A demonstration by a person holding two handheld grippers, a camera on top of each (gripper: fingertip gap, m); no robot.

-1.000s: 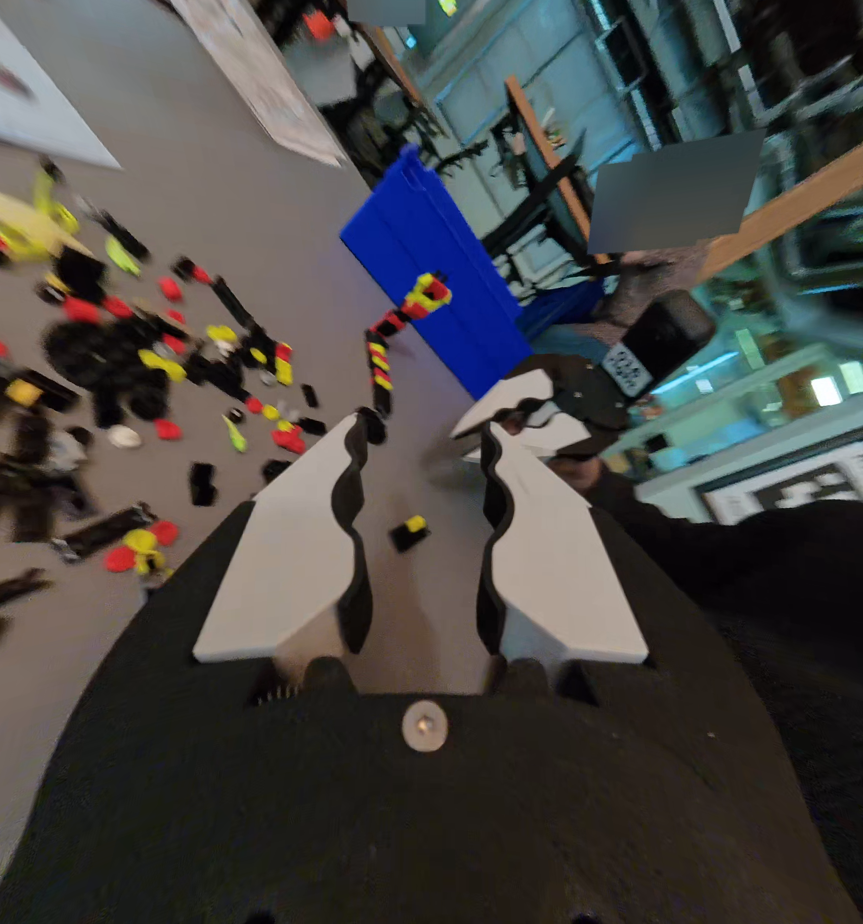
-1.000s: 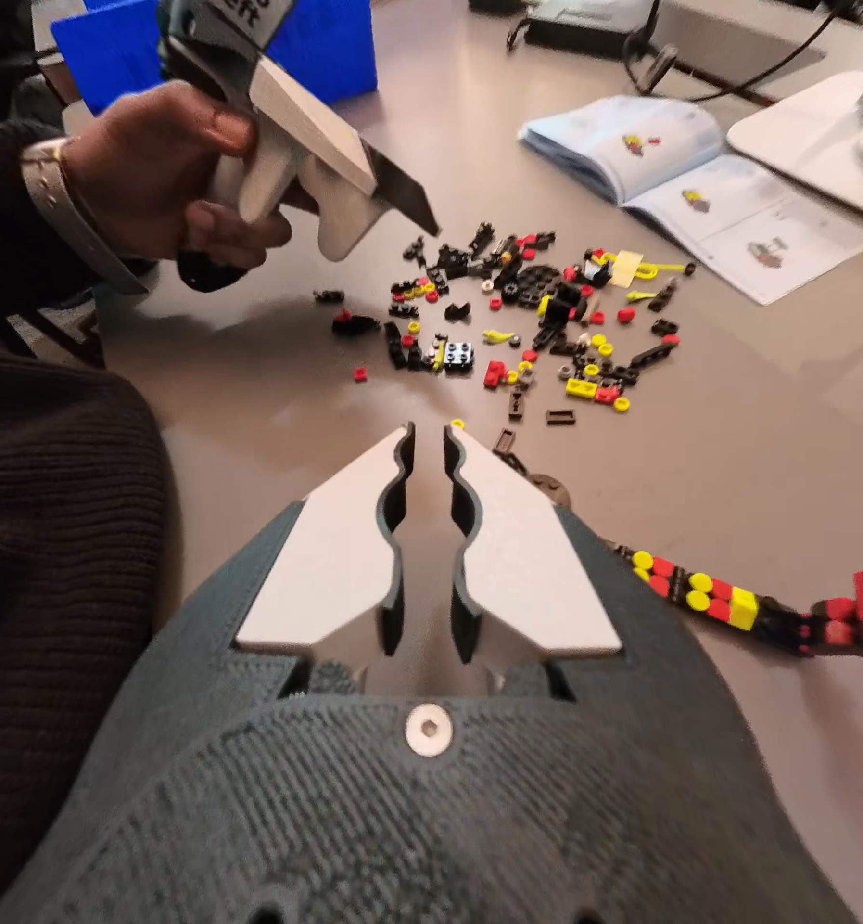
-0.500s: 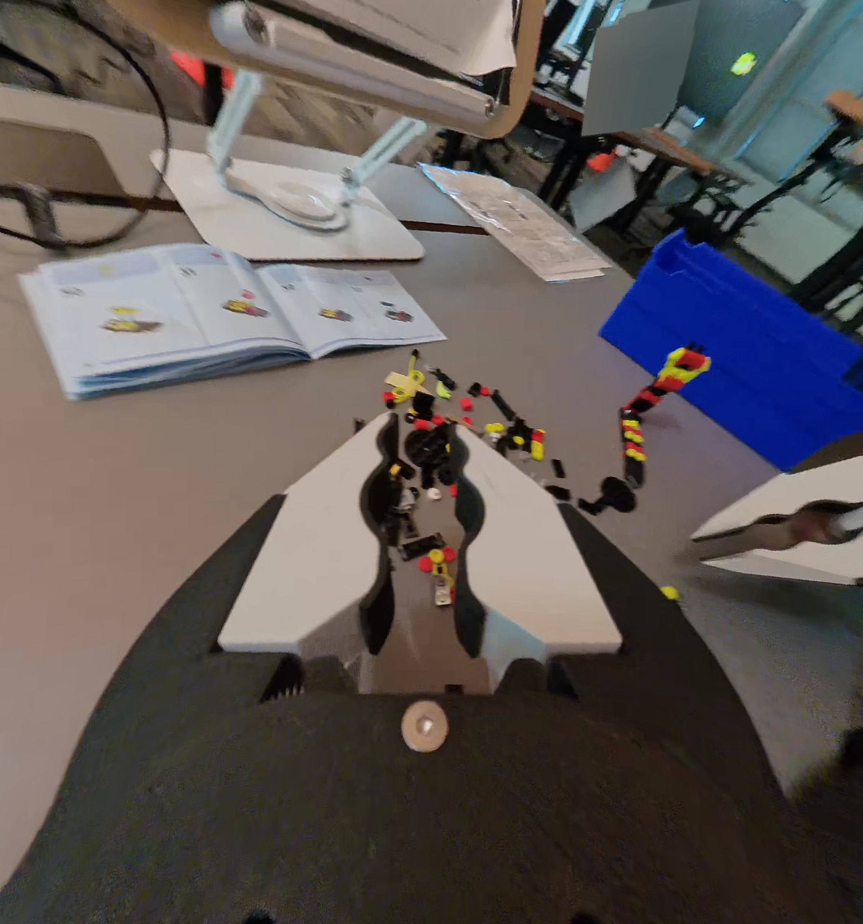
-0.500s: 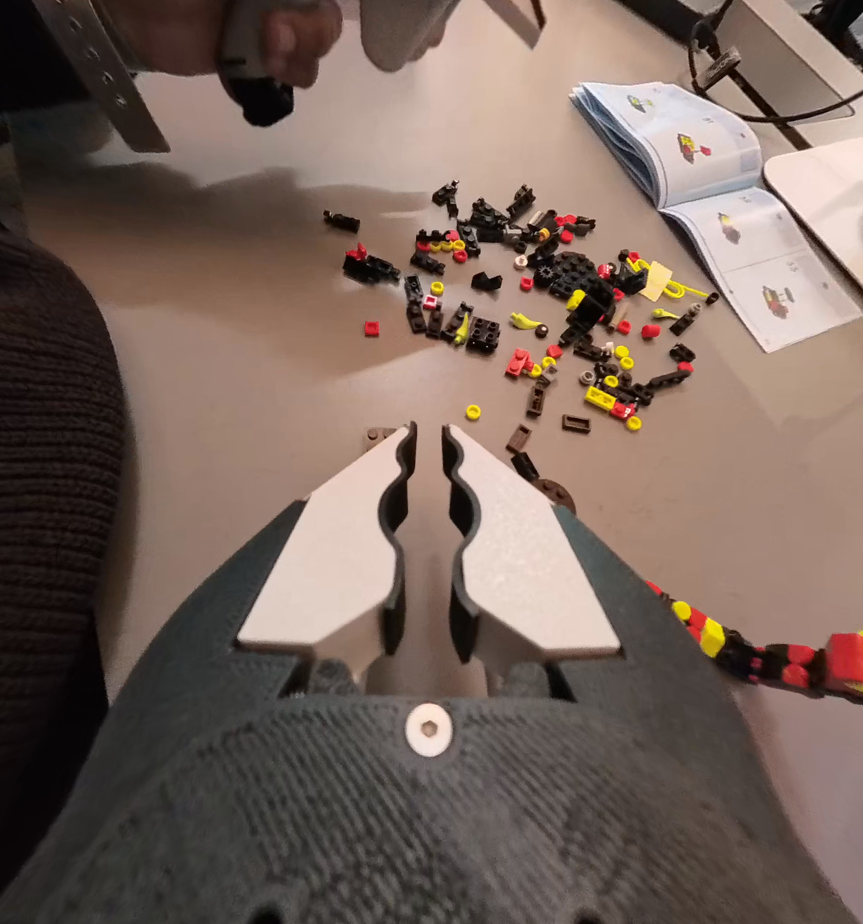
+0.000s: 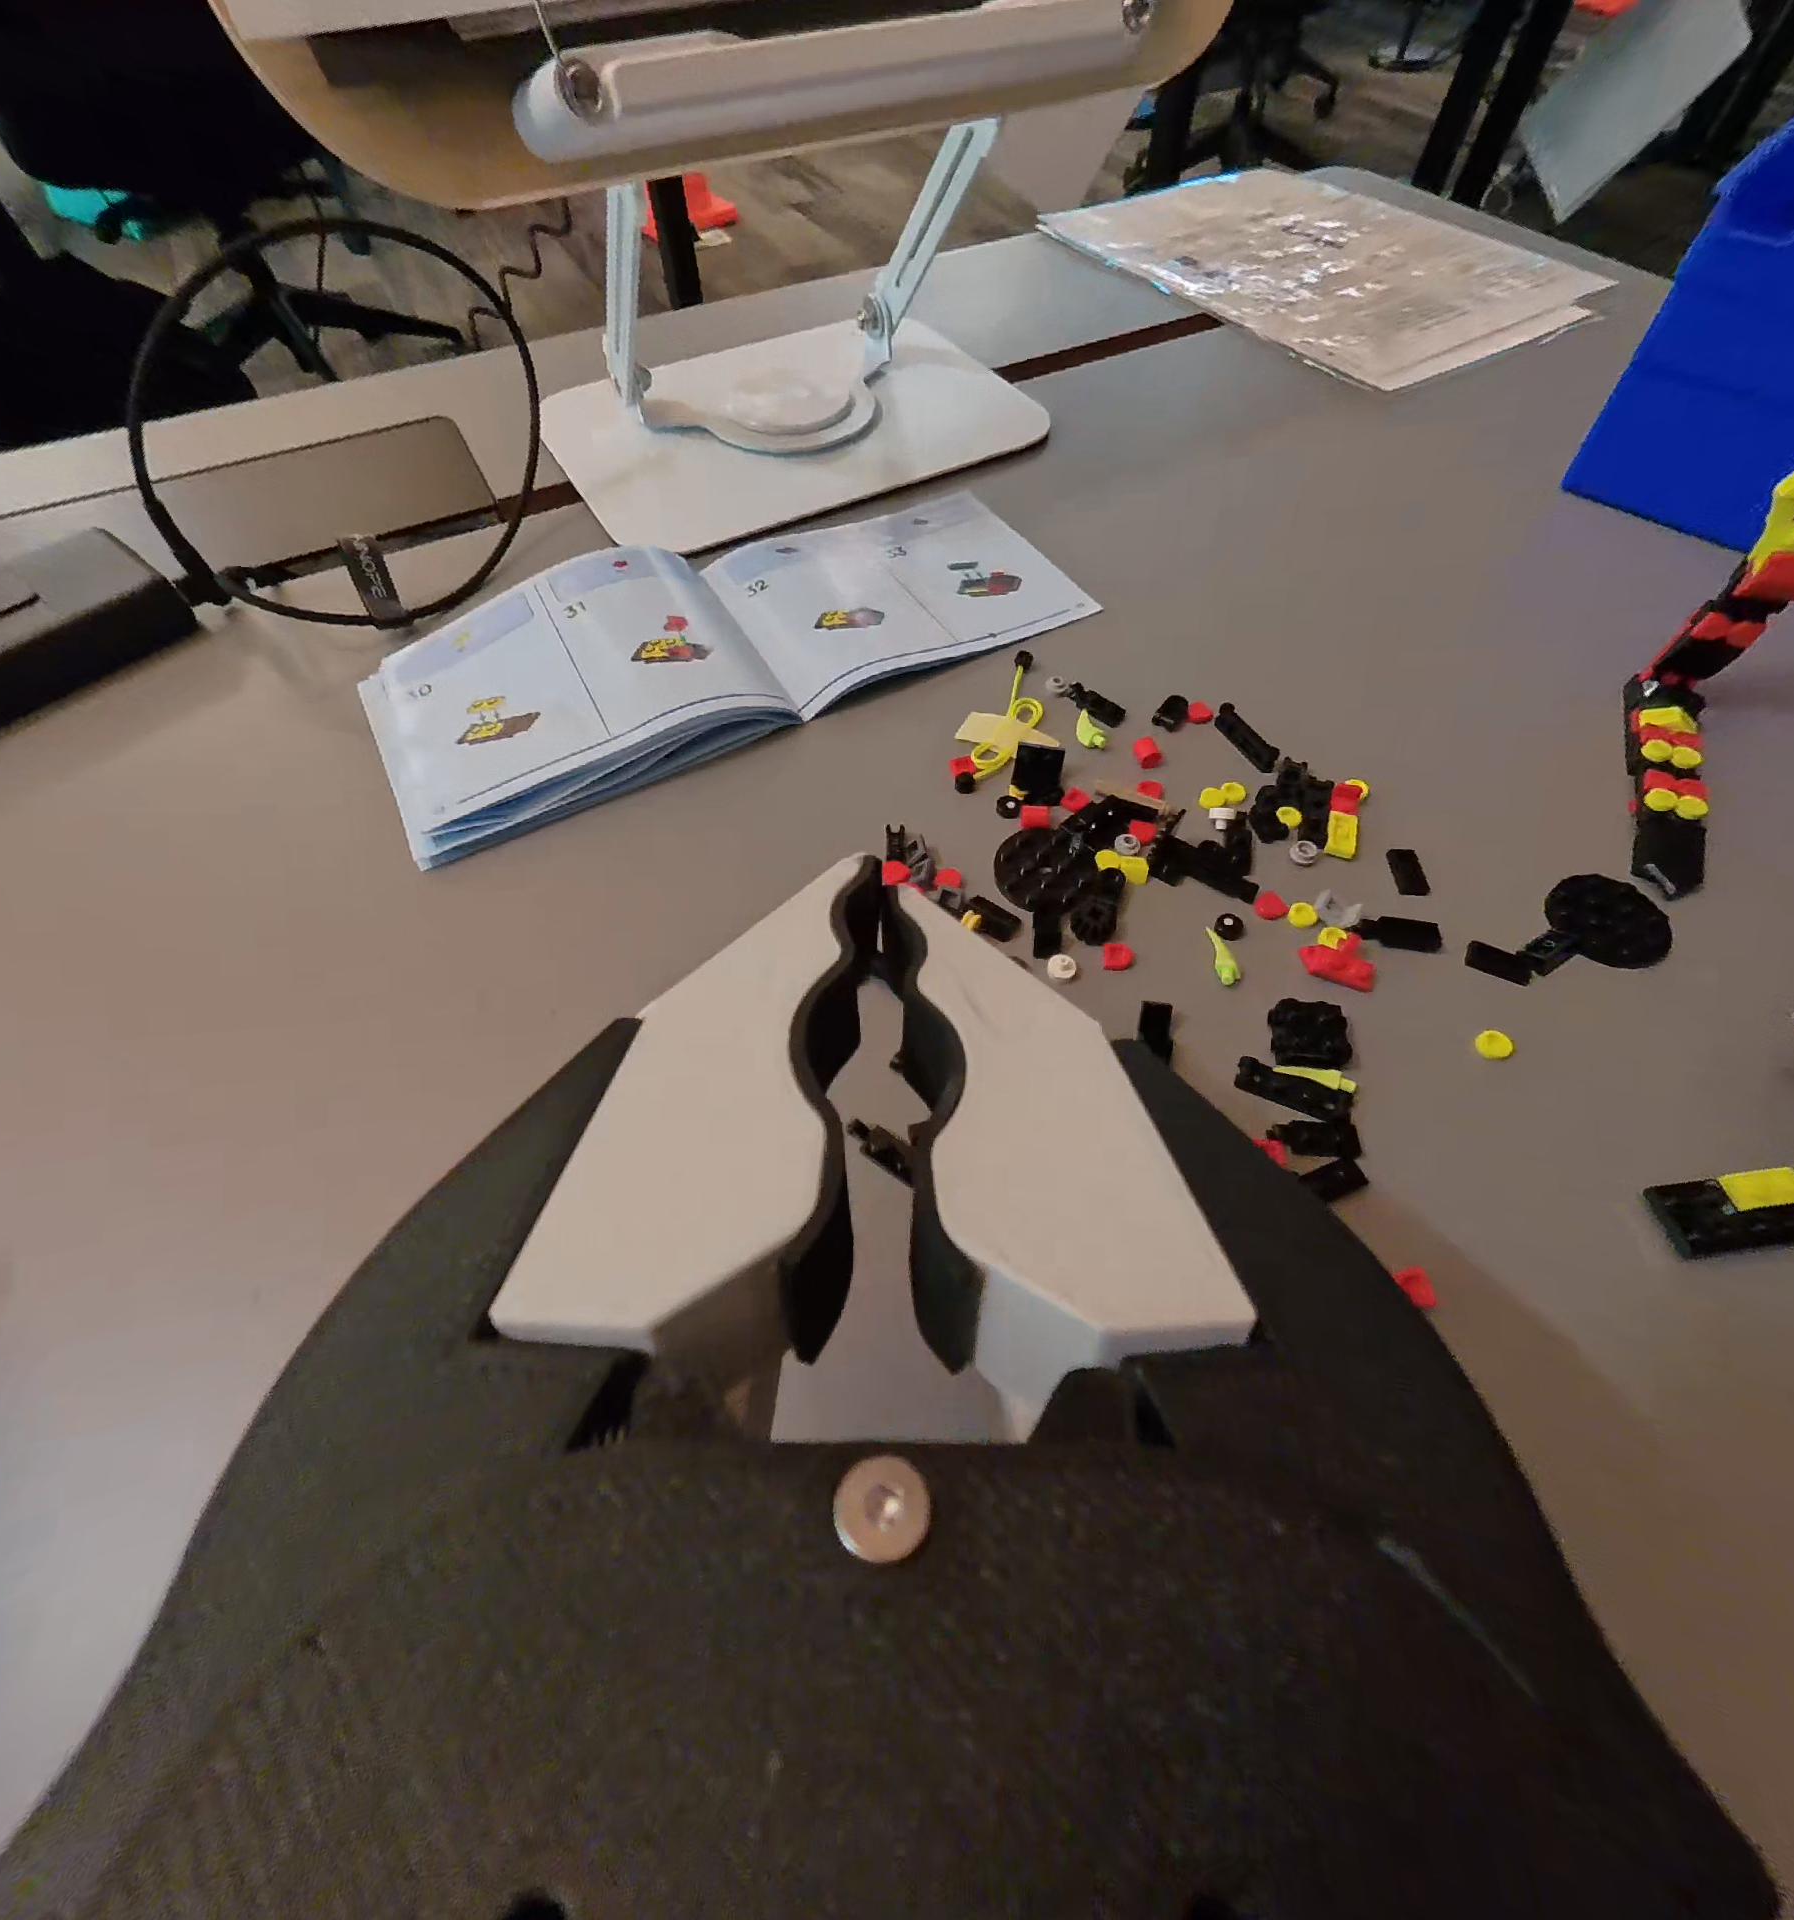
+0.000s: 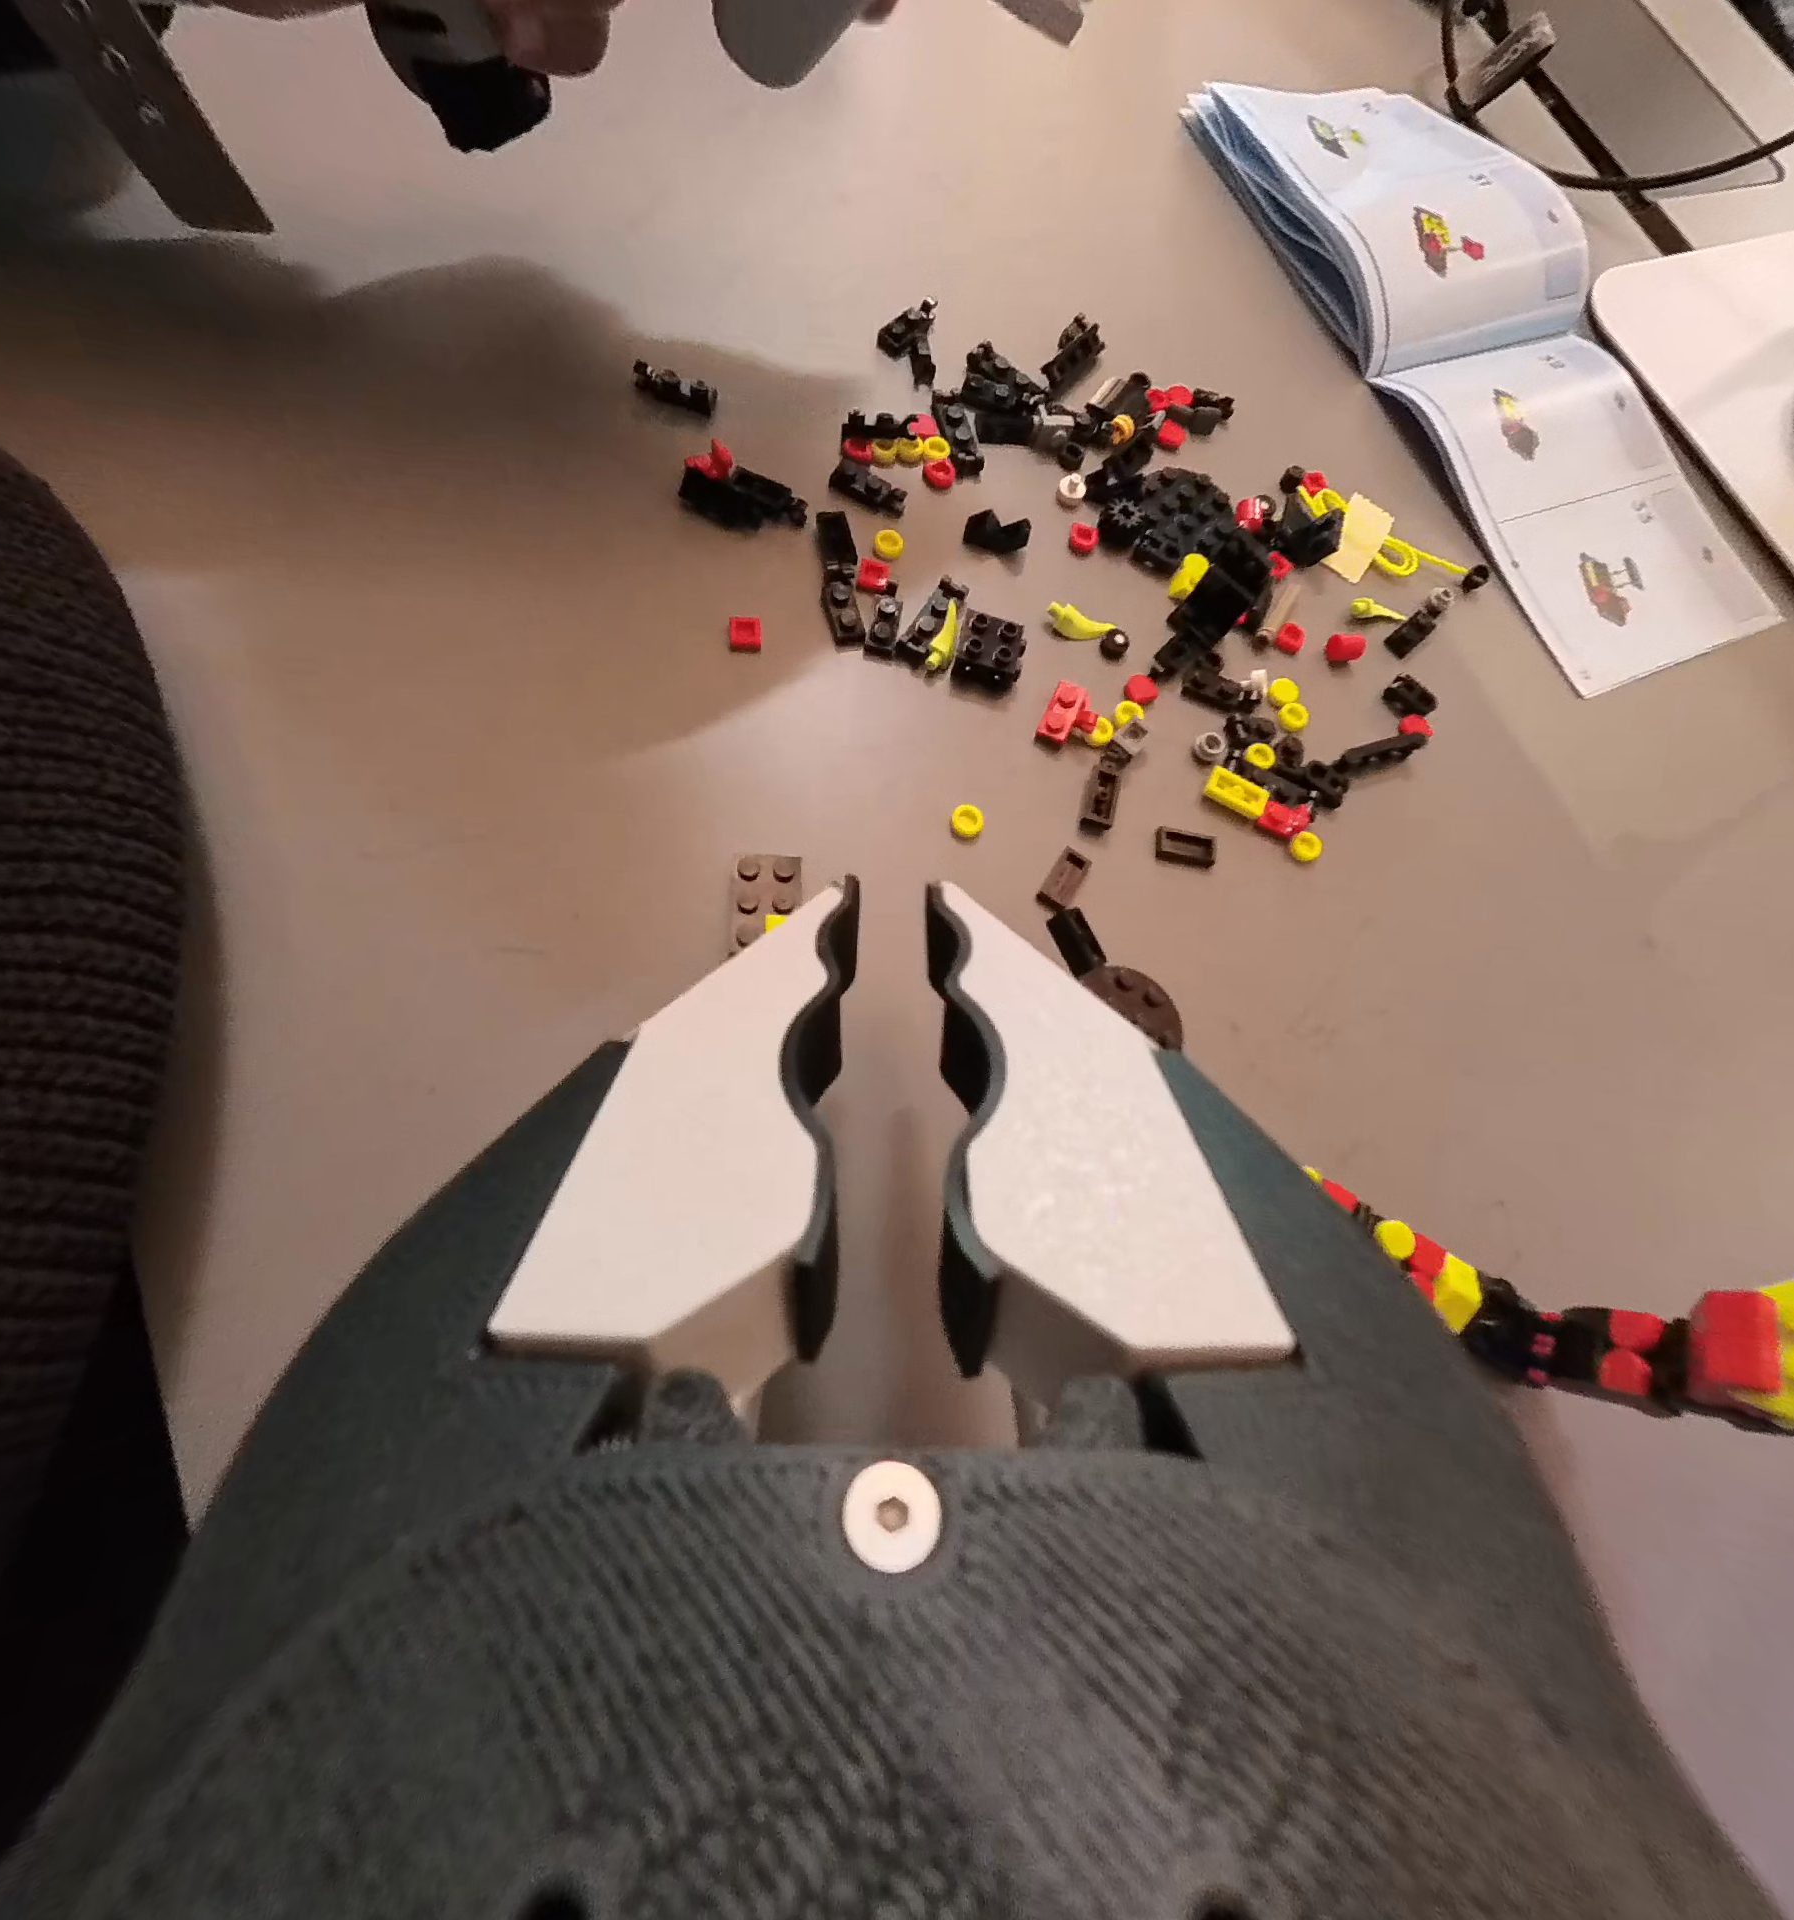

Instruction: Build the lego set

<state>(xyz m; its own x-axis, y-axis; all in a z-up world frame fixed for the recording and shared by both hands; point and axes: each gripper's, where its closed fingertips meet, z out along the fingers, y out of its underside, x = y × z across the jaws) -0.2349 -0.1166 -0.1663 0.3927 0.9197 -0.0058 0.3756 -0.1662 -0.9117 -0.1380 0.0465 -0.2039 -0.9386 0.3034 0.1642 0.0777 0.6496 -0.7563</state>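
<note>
Loose black, red and yellow lego pieces point(image 5: 1184, 862) lie scattered on the grey table point(image 5: 249, 1039); they also show in the right wrist view point(image 6: 1132, 582). A built red, yellow and black chain point(image 5: 1667, 748) rises at the right, joined to a round black plate point(image 5: 1605, 920). The chain also shows at the right wrist view's right edge point(image 6: 1599, 1340). A black plate with a yellow tile point(image 5: 1745, 1210) lies apart. My left gripper point(image 5: 882, 894) is above the pile's near left edge, tips together, empty. My right gripper point(image 6: 891, 899) is narrowly open and empty, beside that plate point(image 6: 763, 883).
An open instruction booklet point(image 5: 664, 665) lies behind the pile, also in the right wrist view point(image 6: 1475, 343). A white monitor stand base point(image 5: 799, 436), a cable loop point(image 5: 332, 416), a blue bin point(image 5: 1755, 374) and a plastic sheet point(image 5: 1319, 270) stand at the back.
My left gripper has swung round to face the pile and booklet and has closed from wide open. My right gripper has shifted a little over the table with its opening unchanged.
</note>
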